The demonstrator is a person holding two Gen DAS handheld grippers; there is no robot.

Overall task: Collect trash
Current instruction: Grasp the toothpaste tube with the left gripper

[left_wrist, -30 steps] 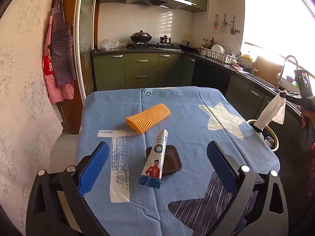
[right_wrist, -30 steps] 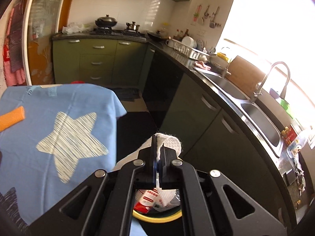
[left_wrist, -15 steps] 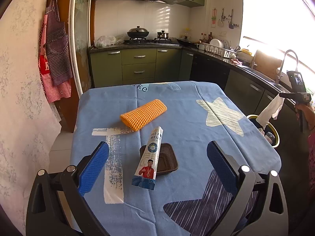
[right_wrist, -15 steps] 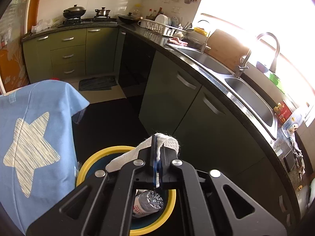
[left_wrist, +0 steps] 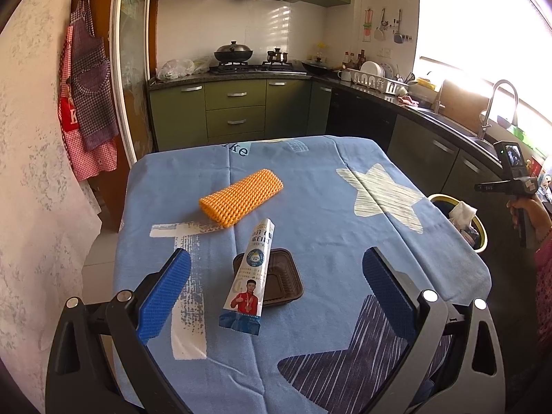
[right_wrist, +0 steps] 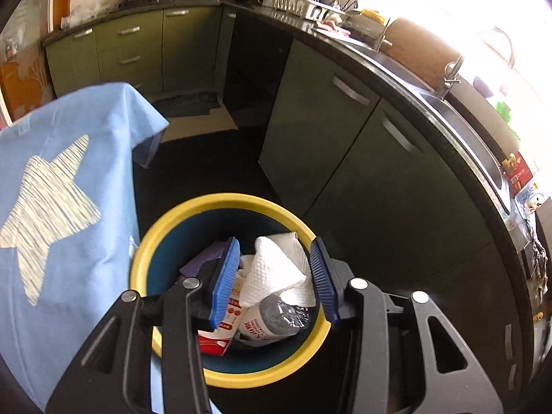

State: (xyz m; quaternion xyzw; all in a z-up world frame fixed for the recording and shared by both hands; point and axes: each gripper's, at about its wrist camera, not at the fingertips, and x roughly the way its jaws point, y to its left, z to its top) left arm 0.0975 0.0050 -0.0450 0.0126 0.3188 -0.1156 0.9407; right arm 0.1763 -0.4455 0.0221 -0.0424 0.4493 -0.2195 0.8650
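Right gripper [right_wrist: 274, 276] above the yellow-rimmed trash bin [right_wrist: 179, 220], jaws parted, nothing between the blue pads [right_wrist: 224, 279]. Directly below, a white paper towel [right_wrist: 279, 269] lying crumpled on top of the bin's contents: a clear plastic bottle [right_wrist: 279, 317] and a red-and-white carton [right_wrist: 224, 327] under it, something purple [right_wrist: 203, 258] at the bin's left inner wall. Bin on the dark floor just beside the right edge of the tabletop, draped in a blue star-print cloth [right_wrist: 62, 207], with green cabinet doors [right_wrist: 345, 145] close behind and the sink counter [right_wrist: 459, 110] curving above. Left gripper [left_wrist: 276, 293] low over the near edge of the tabletop, jaws spread wide and empty. Between the pads in that view, a squeezed white-and-blue tube [left_wrist: 252, 276] with its upper part propped on a dark brown plastic tray [left_wrist: 283, 279], crimped end toward the near edge. Farther toward the middle, an orange foam net sleeve [left_wrist: 241, 196] lying diagonally, apart from tube and tray. At the right edge, the same bin [left_wrist: 479, 238] showing past the cloth, paper towel [left_wrist: 462, 212] visible inside, the other gripper's handle gripped in a hand [left_wrist: 528, 210] above it. Beyond the far edge, green drawers [left_wrist: 234, 110], a wok on the stove [left_wrist: 233, 51], checked aprons [left_wrist: 86, 93] hanging at the left wall.
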